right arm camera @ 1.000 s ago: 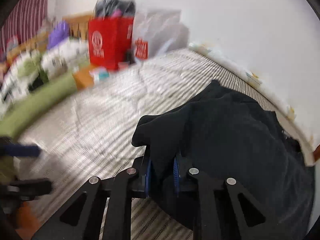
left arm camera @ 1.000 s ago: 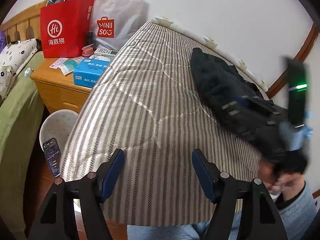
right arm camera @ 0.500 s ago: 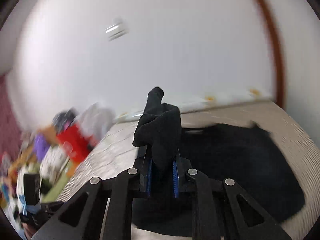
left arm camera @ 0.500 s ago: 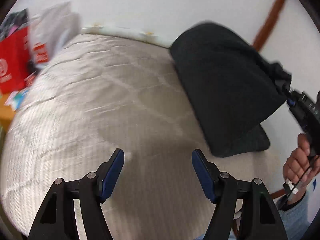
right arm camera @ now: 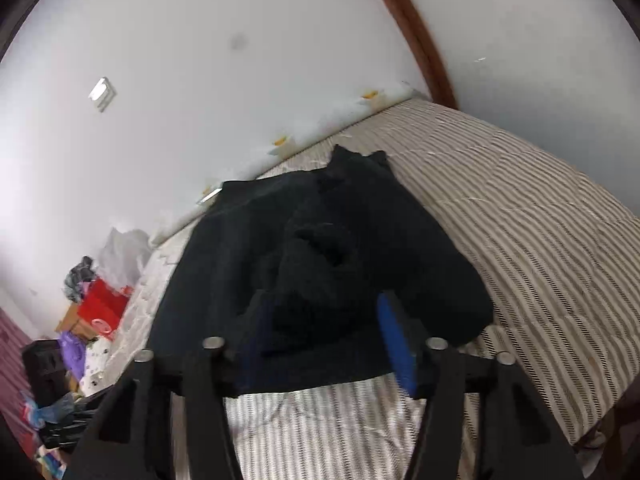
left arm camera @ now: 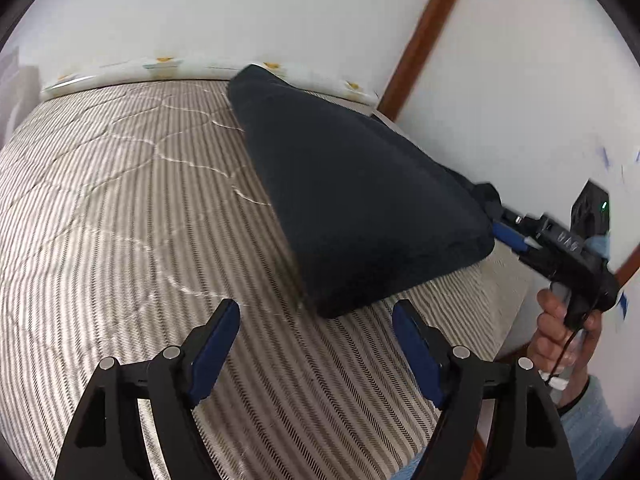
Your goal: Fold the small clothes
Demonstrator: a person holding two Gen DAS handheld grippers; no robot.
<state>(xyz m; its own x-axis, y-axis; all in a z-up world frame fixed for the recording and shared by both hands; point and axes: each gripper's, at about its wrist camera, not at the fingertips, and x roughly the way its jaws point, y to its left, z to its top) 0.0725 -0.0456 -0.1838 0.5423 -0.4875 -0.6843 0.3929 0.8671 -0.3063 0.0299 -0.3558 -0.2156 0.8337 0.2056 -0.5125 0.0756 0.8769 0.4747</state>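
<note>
Two grippers: both in view, one held in each hand, over a striped bed.
Garment: dark navy-black piece of clothing [left arm camera: 360,200], soft and thick, spread over the far half of the striped mattress cover [left arm camera: 120,200], close to the white wall [left arm camera: 240,8]. Exact type of garment cannot be told.
Garment, right wrist view: same cloth [right arm camera: 320,248] lies bunched, a crumpled fold heaped on top of a flatter layer; its near edge reaches down between the right fingers.
Left gripper: [left arm camera: 316,344] hovers above bare striped cover, short of the garment's near corner; jaws wide apart and opening further, nothing between them, blue pads [left arm camera: 214,344] clear of the cloth.
Right gripper: [right arm camera: 324,336] jaws opening; bunched cloth sits between the fingers, the right blue pad [right arm camera: 394,344] looks clear of it, the left pad is blurred and half hidden by fabric. Grip appears let go.
Right gripper, left wrist view: [left arm camera: 506,232] seen at the garment's right edge, tips at the cloth, a bare hand [left arm camera: 568,328] on its handle, light blue sleeve [left arm camera: 592,420] below.
Bed edge: flower-printed white sheet [left arm camera: 160,64] runs along the wall behind the garment.
Wall trim: brown wooden strip [left arm camera: 424,36] slants up beside the bed.
Far clutter: red bag [right arm camera: 106,304] and a pale plastic bag [right arm camera: 120,252] past the bed's end, blurred.
</note>
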